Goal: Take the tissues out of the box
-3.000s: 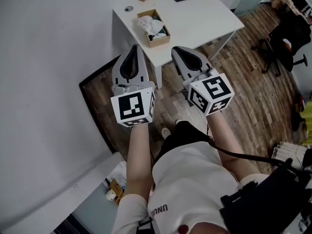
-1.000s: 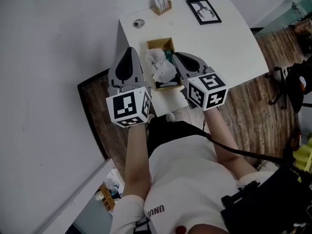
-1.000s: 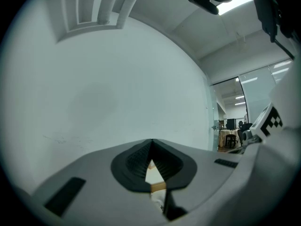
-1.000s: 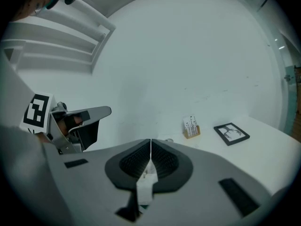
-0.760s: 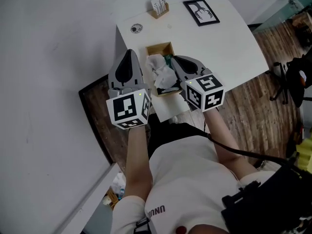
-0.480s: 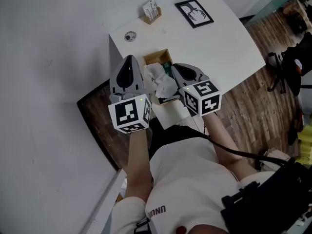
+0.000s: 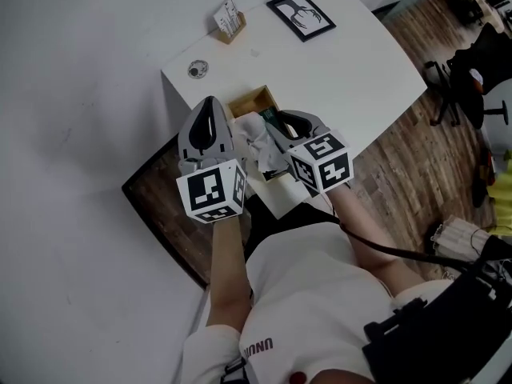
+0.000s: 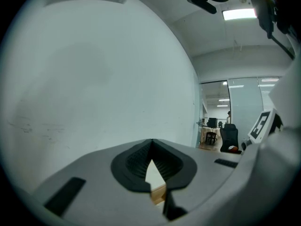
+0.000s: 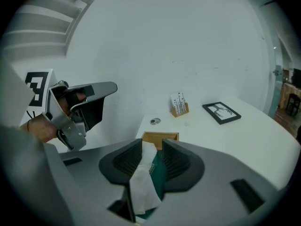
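A white worktop (image 7: pixel 352 62) stands against a white wall, over a wood floor. On it sits the wooden box (image 7: pixel 250 100), with crumpled tissues (image 7: pixel 258 137) spilling from it. My right gripper (image 7: pixel 274 123) hangs right above the box, its fingers (image 9: pixel 124 161) spread, with a white tissue and a green pack (image 9: pixel 158 173) showing in the gap; I cannot tell if they touch. My left gripper (image 7: pixel 210 105) is just beside the box, over the worktop's edge, its fingers (image 8: pixel 136 161) pressed together at the tips, holding nothing. Farther back are a framed picture (image 7: pixel 301 14) and a small card holder (image 7: pixel 229 18).
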